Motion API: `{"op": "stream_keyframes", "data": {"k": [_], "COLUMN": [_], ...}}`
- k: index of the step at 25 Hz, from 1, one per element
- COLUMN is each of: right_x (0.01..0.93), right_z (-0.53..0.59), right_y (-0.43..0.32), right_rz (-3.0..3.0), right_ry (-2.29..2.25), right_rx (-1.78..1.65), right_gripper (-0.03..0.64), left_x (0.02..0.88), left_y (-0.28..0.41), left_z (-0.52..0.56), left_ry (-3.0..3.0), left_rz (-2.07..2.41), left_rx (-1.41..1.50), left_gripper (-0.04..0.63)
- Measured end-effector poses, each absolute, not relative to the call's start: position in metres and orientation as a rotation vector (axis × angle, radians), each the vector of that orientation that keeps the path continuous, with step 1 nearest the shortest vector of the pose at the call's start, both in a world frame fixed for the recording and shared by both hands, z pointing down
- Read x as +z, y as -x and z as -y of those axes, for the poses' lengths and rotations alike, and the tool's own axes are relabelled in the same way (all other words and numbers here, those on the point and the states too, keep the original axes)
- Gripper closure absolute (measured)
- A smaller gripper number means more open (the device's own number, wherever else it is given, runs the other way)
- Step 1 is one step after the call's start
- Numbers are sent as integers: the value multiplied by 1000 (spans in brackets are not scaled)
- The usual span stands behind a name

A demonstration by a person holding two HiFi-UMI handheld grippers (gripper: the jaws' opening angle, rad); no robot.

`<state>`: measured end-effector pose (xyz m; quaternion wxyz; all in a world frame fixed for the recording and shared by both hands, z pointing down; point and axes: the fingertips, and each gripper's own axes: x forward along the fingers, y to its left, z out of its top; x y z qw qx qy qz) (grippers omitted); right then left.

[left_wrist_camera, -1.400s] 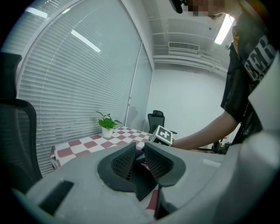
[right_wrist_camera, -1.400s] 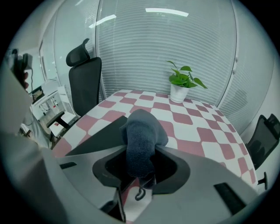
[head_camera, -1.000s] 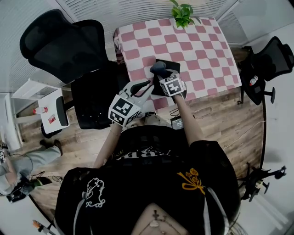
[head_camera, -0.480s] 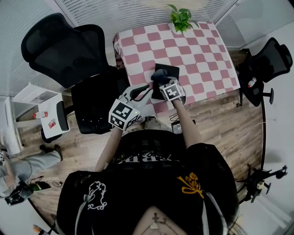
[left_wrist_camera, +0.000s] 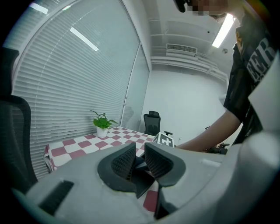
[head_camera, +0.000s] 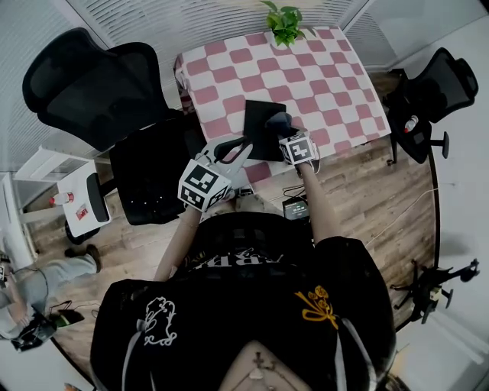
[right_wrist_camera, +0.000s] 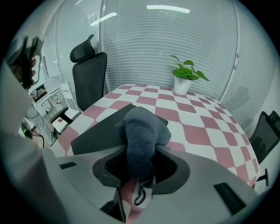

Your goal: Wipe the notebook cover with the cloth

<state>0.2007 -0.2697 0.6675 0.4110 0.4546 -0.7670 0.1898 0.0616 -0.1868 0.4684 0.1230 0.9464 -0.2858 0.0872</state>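
A black notebook (head_camera: 258, 122) lies near the front edge of the pink-and-white checked table (head_camera: 306, 76). My right gripper (head_camera: 289, 131) is shut on a dark grey cloth (head_camera: 280, 121), which presses on the notebook's right part. In the right gripper view the cloth (right_wrist_camera: 142, 131) bulges out between the jaws of the right gripper (right_wrist_camera: 141, 168) over the notebook (right_wrist_camera: 103, 129). My left gripper (head_camera: 238, 147) hovers at the table's front edge, left of the notebook. Its jaws are shut with nothing between them in the left gripper view (left_wrist_camera: 139, 159).
A potted plant (head_camera: 284, 23) stands at the table's far edge. A black office chair (head_camera: 92, 84) sits left of the table and another (head_camera: 439, 76) to the right. A small black device (head_camera: 296, 208) lies on the wood floor by the person's feet.
My right gripper has slid the cloth rightwards across the notebook, from its middle to its right part. The left gripper stays about where it was.
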Motion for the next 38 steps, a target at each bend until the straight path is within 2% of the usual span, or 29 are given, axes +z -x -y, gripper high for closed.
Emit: {"op": "stream_keyframes", "data": {"k": [11, 19, 27, 38], "right_x": [662, 629, 639, 669], "right_z": [262, 253, 208, 201], "right_y": [-232, -153, -68, -81], "right_rz": [1914, 2104, 2211, 2110], "right_ry": [-1241, -1121, -877, -839], "right_rx": [617, 577, 603, 556], "right_gripper": [495, 495, 495, 495], "left_x": [471, 474, 474, 480], "left_y": [-66, -51, -40, -42], "left_z": [184, 189, 187, 180], "left_ry": [-2761, -2724, -2704, -2691], "left_rz": [829, 892, 940, 931], "left_rx": [272, 263, 257, 264], "left_gripper": [525, 525, 525, 524]}}
